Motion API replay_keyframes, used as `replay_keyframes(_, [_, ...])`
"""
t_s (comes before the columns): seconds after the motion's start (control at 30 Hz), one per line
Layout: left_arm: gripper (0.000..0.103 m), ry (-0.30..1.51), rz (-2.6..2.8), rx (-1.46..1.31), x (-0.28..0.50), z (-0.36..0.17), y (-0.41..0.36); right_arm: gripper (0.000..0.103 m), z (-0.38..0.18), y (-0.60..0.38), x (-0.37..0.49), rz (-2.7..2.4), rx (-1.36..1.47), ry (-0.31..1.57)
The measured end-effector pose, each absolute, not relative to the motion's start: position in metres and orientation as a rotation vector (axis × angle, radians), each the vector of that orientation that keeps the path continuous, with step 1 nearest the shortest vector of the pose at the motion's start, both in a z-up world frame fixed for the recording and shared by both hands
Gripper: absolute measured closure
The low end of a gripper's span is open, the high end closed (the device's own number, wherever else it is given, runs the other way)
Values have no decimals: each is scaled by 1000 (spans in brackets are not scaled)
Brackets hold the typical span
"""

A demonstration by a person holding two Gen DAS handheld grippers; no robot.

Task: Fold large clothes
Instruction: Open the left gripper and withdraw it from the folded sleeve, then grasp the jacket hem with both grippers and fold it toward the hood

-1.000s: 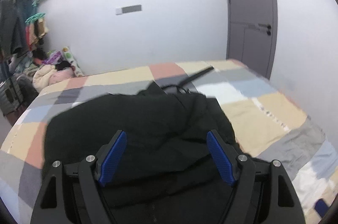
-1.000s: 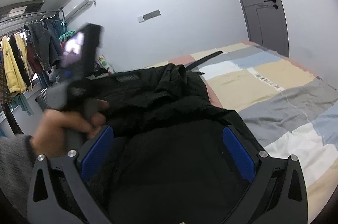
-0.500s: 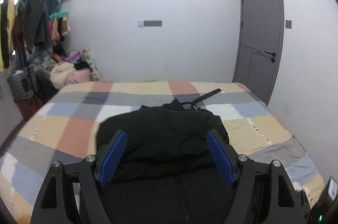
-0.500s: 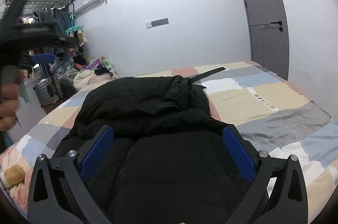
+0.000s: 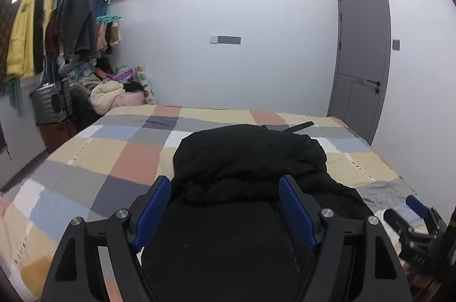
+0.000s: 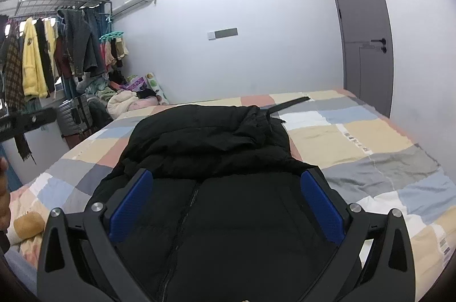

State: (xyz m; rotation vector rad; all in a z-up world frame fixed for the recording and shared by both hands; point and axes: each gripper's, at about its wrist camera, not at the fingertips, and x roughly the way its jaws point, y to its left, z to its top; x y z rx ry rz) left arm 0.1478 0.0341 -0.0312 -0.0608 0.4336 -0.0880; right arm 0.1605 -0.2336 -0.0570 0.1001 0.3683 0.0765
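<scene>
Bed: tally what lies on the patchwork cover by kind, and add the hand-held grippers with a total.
Black jacket: 1
Black strap: 1
Hand-held grippers, left and right, both open: 2
Total: 4

A black jacket (image 6: 216, 159) lies heaped across the near middle of the patchwork bed (image 6: 370, 136), blocking the central path. Bare bedspread stays open on both sides. A dark strap (image 6: 290, 103) lies behind the jacket. A clothes rack (image 5: 57, 25) and laundry pile (image 5: 114, 97) crowd the far left.
</scene>
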Motion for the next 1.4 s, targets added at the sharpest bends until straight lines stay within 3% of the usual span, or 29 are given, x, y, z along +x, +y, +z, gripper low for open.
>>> replay_keyframes(0.43, [25,552,-103,-151,117,-98,88,0,-47,-214,135,103,62,389])
replay_keyframes(0.83, [25,841,-102,-422,163,-157,170,0,-37,-306,173,167,195,621])
replay_keyframes(1.07, [25,984,-58,-599,175,-201,203,1,-105,-401,213,163,414,914])
replay_keyframes(1.4, [25,1171,-74,-686,192,-251,198,20,-205,-441,230,213,575,1146])
